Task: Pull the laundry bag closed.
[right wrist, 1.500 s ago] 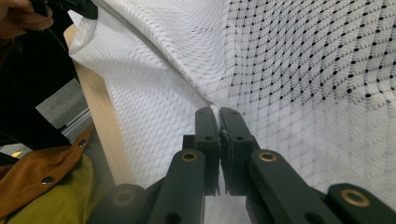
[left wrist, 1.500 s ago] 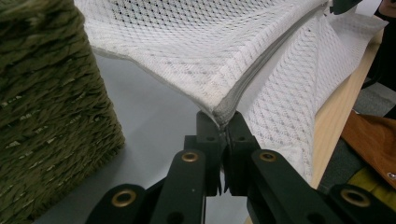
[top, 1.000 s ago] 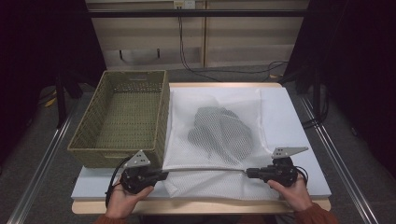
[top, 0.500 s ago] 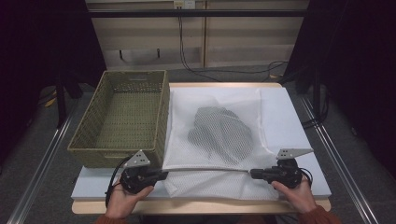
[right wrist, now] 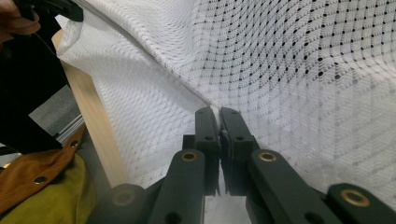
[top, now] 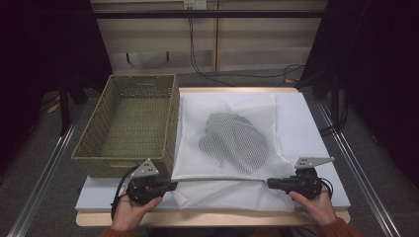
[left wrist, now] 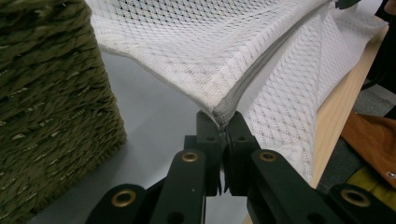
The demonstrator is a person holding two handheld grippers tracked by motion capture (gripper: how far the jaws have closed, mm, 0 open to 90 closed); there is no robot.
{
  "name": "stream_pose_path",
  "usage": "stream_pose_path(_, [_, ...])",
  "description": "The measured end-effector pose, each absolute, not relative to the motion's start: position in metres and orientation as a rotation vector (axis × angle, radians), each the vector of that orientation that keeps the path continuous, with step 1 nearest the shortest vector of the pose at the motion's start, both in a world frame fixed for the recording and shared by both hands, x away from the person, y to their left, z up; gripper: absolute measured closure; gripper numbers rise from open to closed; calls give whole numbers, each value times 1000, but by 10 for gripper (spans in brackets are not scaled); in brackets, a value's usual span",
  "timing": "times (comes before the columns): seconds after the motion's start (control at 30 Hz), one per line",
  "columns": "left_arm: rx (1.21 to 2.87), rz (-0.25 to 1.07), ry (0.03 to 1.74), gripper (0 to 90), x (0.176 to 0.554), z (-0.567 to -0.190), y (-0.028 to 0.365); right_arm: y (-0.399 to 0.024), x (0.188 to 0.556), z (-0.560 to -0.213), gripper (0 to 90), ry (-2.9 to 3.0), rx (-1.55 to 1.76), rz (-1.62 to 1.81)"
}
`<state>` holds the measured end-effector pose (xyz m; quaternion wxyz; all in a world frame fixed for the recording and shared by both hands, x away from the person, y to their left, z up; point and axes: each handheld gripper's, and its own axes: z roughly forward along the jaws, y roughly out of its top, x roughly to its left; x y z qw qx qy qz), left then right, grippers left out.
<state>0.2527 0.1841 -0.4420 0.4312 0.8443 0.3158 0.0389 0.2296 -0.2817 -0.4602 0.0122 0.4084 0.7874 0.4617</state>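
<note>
A white mesh laundry bag (top: pixel 227 148) lies on the table with a dark grey garment (top: pixel 232 140) inside it. Its near zipper edge (top: pixel 220 179) is stretched taut and lifted between both grippers. My left gripper (top: pixel 173 185) is shut on the bag's left corner; in the left gripper view the jaws pinch the grey zipper end (left wrist: pixel 226 112). My right gripper (top: pixel 270 183) is shut on the right end of that edge; in the right gripper view the mesh bag (right wrist: pixel 289 79) rises from between its closed jaws (right wrist: pixel 218 116).
A green woven basket (top: pixel 131 123) stands empty at the left, touching the bag's side, and looms close in the left gripper view as the basket wall (left wrist: pixel 51 102). The pale blue table top (top: pixel 311 128) has a wooden front edge (top: pixel 212 218) just behind the hands.
The right gripper has shifted slightly rightward and toward the front edge, drawing the zipper edge tighter. The left gripper has stayed put.
</note>
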Motion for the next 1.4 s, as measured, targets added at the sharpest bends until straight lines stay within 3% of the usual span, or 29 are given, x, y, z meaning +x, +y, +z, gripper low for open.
stream_pose_path(1.4, [2110, 94, 794, 871, 252, -444, 183, -297, 224, -465, 869, 2402, 1335, 1419])
